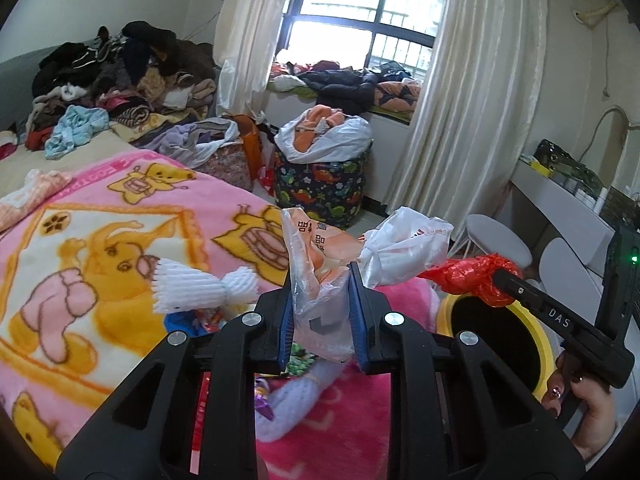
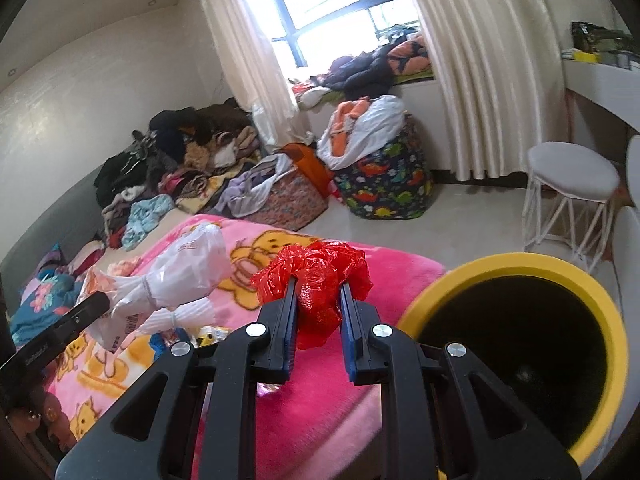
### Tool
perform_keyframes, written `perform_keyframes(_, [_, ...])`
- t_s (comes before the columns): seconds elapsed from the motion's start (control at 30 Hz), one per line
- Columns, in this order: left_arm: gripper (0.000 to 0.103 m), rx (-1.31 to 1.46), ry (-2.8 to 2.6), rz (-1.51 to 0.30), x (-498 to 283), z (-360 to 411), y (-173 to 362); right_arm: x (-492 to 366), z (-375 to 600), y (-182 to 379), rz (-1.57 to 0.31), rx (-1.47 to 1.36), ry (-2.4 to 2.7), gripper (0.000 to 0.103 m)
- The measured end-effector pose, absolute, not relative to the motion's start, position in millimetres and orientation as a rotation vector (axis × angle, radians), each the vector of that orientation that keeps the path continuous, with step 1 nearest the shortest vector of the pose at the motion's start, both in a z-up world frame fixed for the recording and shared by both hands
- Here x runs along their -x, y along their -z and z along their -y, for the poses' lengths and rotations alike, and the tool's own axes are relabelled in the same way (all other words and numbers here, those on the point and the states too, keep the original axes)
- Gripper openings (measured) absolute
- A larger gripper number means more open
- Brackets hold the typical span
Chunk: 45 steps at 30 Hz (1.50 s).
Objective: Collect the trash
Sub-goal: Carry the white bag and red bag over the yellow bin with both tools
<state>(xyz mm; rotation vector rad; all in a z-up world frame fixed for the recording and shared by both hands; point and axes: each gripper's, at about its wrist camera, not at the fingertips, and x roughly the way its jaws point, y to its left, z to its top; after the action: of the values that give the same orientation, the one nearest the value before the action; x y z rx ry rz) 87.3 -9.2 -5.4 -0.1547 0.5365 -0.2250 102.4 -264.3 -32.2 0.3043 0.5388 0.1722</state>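
Observation:
My left gripper (image 1: pixel 321 280) is shut on a crumpled clear and orange plastic wrapper (image 1: pixel 320 256), held above the pink cartoon blanket (image 1: pixel 100 240). A knotted white plastic bag (image 1: pixel 404 248) hangs beside the wrapper, and a white foam net (image 1: pixel 196 288) sticks out to its left. My right gripper (image 2: pixel 318 284) is shut on a scrunched red plastic bag (image 2: pixel 316 280). It hangs over the bed's edge, left of the yellow-rimmed black bin (image 2: pixel 520 344). In the left wrist view the red plastic bag (image 1: pixel 472 276) sits above that bin (image 1: pixel 492 320).
Piles of clothes (image 1: pixel 120 72) cover the far end of the bed. A dinosaur-print basket (image 2: pixel 384 188) stuffed with a white bag stands by the curtains. A white stool (image 2: pixel 572 192) and a white desk (image 2: pixel 604 80) stand right of the bin. A hand (image 1: pixel 592 412) holds the right gripper.

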Motion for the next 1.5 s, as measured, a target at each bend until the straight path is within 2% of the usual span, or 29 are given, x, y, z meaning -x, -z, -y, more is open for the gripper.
perform_keyframes(0.57, [0.017, 0.083, 0.297, -0.534, -73.7, 58.7, -1.2, -58.5, 336.5, 32.4, -0.513, -0.387, 0.001, 0.018])
perform_keyframes(1.5, [0.017, -0.078, 0.422, -0.611, -71.0, 149.4, 34.6, -28.6, 417.0, 51.0, -0.503, -0.479, 0.216, 0.018])
